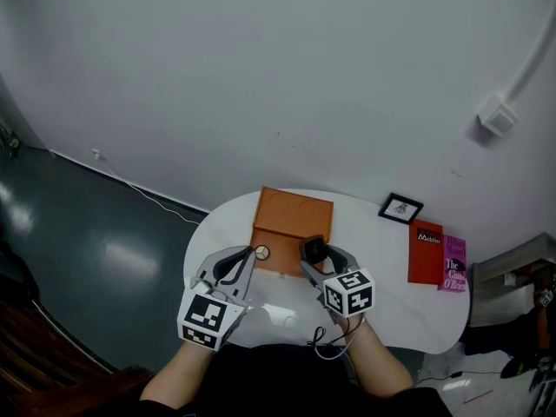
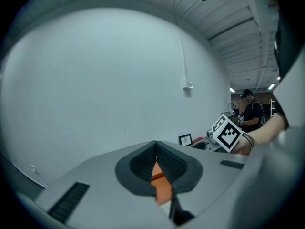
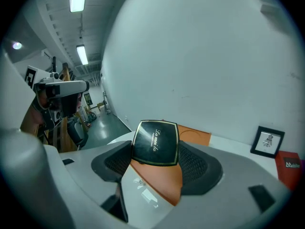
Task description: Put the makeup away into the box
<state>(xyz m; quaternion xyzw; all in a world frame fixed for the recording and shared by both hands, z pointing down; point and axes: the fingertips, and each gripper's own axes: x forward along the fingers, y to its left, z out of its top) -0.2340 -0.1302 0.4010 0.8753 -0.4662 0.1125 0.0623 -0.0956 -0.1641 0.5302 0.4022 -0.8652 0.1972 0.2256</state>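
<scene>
A flat orange box lies closed in the middle of the round white table. My right gripper is shut on a black square compact with a gold rim and gold lettering. It holds the compact just above the box's near edge. My left gripper hovers at the box's near left corner, its jaws shut with nothing between them. Only a sliver of the orange box shows past its pads. A small round piece sits by the left gripper's tip at the box's front edge.
A small black-framed picture stands at the back right of the table. A red book and a pink book lie beside it. The wall rises close behind the table. A person stands far off in the room.
</scene>
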